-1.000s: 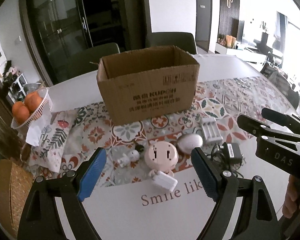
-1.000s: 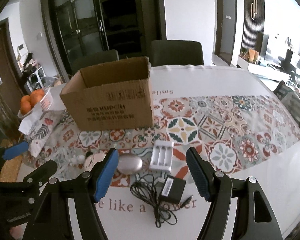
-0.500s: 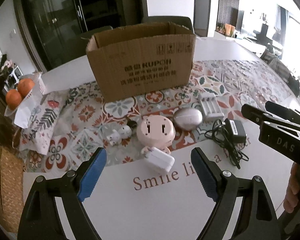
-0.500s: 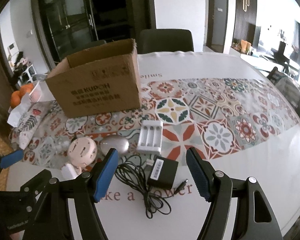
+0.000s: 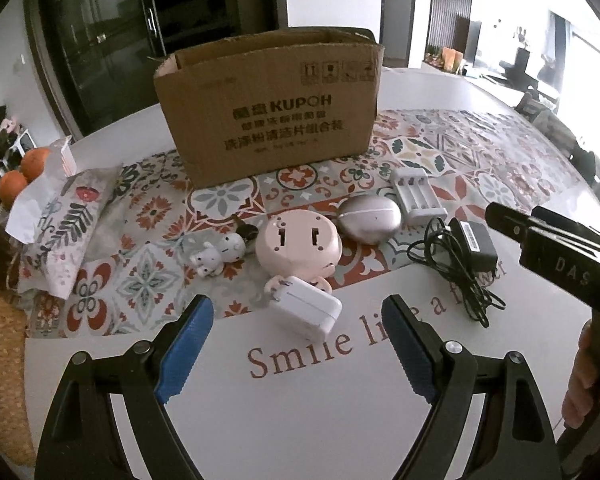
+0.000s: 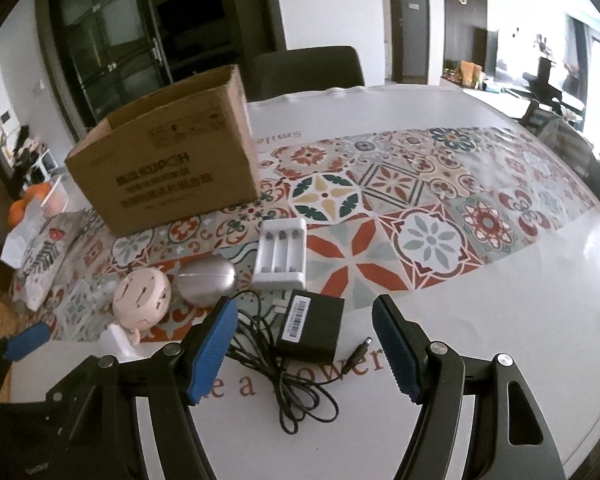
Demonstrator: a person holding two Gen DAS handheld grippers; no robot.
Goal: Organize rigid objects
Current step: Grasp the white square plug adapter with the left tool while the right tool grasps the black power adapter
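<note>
Left wrist view: my left gripper (image 5: pixel 296 344) gapes empty above the white plug (image 5: pixel 303 309) near the table's (image 5: pixel 300 420) front edge. Right gripper (image 6: pixel 304 344) open, empty, over the black adapter (image 6: pixel 312 328). Approach step; next, straddle and close, then the box (image 5: pixel 268 108).

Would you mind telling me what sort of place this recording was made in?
Most likely a home dining area: a large table under a tile-patterned cloth, a dark chair pulled up behind it, and oranges at the table's edge.

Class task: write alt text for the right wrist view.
Open blue-padded tongs hover over a black power adapter and its tangled cable on a white table. Behind lie a white battery charger, a silver case and a cardboard box.
</note>
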